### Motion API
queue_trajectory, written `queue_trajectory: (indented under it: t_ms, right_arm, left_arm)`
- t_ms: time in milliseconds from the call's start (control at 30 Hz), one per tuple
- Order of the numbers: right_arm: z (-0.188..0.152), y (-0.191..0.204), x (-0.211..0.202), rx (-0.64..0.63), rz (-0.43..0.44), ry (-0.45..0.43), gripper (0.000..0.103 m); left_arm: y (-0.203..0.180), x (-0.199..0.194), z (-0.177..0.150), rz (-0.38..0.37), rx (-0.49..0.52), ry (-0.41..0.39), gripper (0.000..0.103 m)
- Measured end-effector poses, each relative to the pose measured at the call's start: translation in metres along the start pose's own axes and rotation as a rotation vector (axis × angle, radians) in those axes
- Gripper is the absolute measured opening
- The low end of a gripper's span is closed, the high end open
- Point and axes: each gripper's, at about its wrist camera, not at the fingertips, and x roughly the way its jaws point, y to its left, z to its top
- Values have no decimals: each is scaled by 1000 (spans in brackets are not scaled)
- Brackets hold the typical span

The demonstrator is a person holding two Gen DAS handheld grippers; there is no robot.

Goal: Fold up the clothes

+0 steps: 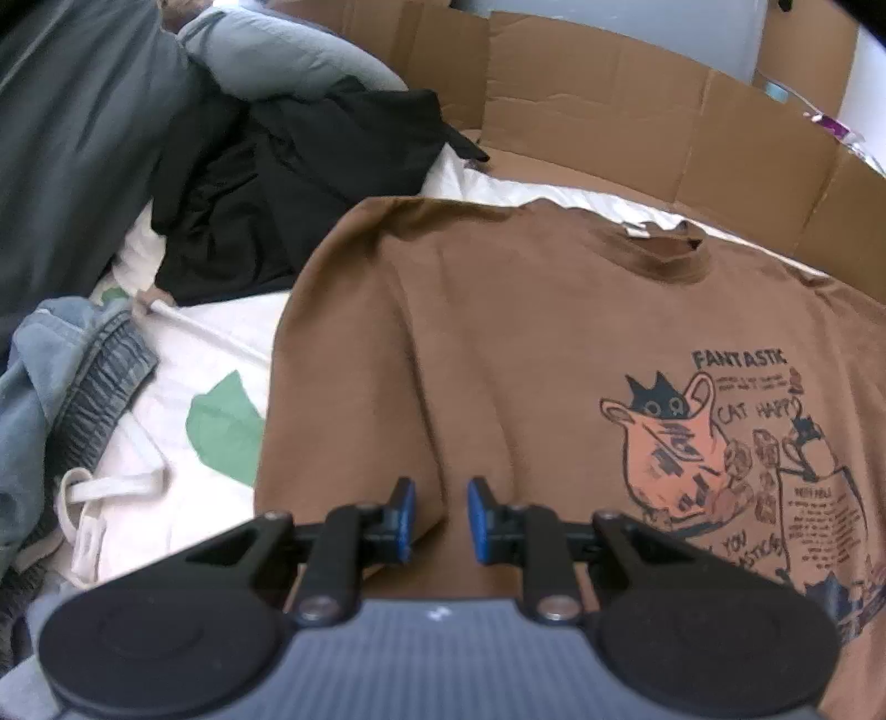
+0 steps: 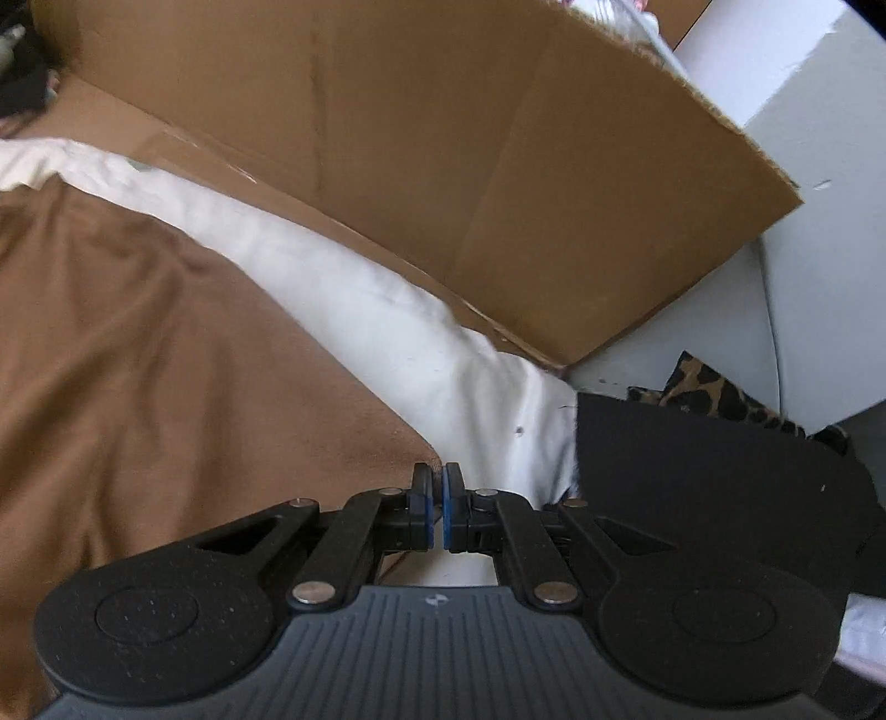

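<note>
The brown shirt (image 1: 498, 343) looks soft and limp (best taken at its edges): the right gripper (image 2: 437, 487) pinches its edge, while the left gripper (image 1: 440, 518) stands slightly parted, empty.

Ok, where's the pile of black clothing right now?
The crumpled black clothing shows only in the left wrist view, upper left on the white sheet, just beyond the brown printed T-shirt and in front of the grey pillow.

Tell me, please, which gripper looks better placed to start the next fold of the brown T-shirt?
Probably the right gripper: its jaws are shut at the brown T-shirt edge, seemingly pinching it. The left gripper hovers over the shirt's middle, jaws apart.
</note>
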Motion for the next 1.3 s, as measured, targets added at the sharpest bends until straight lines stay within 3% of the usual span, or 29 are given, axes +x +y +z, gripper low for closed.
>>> queue_trajectory:
  t_ms: [267, 533, 667, 867, 1033, 1233, 1300]
  right_arm:
    - [13, -6, 34, -27, -61, 110, 0]
    - [24, -3, 45, -57, -125, 122, 1]
    - [24, -1, 46, -56, -122, 130, 18]
    - [4, 3, 9, 21, -4, 38, 21]
    - [-25, 19, -10, -36, 50, 30, 23]
    - [-55, 22, -23, 71, 126, 46, 24]
    - [-70, 28, -25, 85, 132, 22, 33]
  left_arm:
    - [7, 0, 0, 13, 6, 5, 23]
    - [10, 1, 1, 23, 10, 6, 23]
    - [10, -1, 1, 28, 17, 0, 28]
    - [12, -5, 0, 27, 7, -6, 30]
    - [11, -10, 1, 27, 16, -20, 31]
    - [13, -17, 2, 32, -5, -42, 36]
    - [14, -17, 1, 35, -19, -40, 38]
